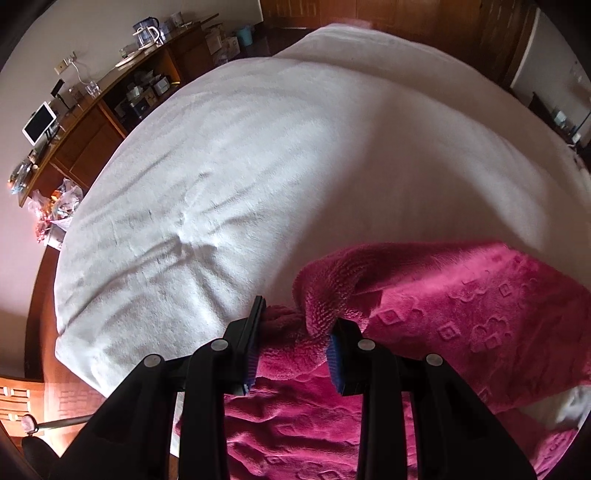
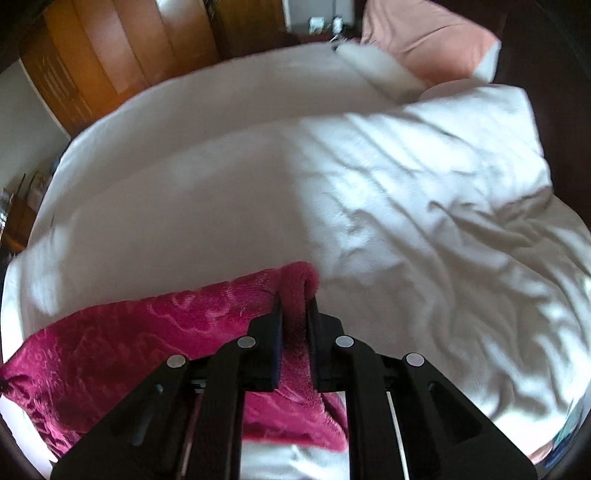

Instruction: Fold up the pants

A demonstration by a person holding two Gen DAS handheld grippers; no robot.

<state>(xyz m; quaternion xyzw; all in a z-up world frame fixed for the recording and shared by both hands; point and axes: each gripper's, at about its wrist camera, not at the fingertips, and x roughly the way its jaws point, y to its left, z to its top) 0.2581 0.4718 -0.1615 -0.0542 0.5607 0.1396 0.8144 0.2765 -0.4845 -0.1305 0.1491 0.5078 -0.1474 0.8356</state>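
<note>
Left tool (image 1: 299, 325) spread apart, black fingers with blue pads (image 1: 335, 363) either side of a bunched fold of the magenta fleece pants (image 1: 461, 317); fabric sits between the pads, the right pad against the fluffy turned-over edge, the left pad seemingly just off the cloth, so not a firm clamp as far as can be told. Pants draped across the lower right of the left wrist view, embossed with small squares and flower shapes, one layer lifted and curled over another that lies flat on the bed (image 1: 258, 166). White bedding wrinkled to the left of the tool, smooth and blurred farther off. Far left, beyond the bed edge: a wooden table (image 1: 85, 125) along the wall carrying a white tablet (image 1: 38, 123), a glass (image 1: 92, 88) and a kettle (image 1: 147, 31), with crumpled bags (image 1: 55, 206) at its near end. Right tool (image 2: 295, 308) closed tight on a raised ridge of the same pants (image 2: 147, 325), cloth pinched between both fingers and standing up past the tips. Garment trailing from that grip down to the left in the right wrist view, hanging a little above the white bed (image 2: 406, 221), with another flap dropping below the tool. Rumpled duvet to the right, sunlit patches across it. Pink pillow (image 2: 424, 40) at the top right, wooden wardrobe (image 2: 110, 55) at the top left.
</note>
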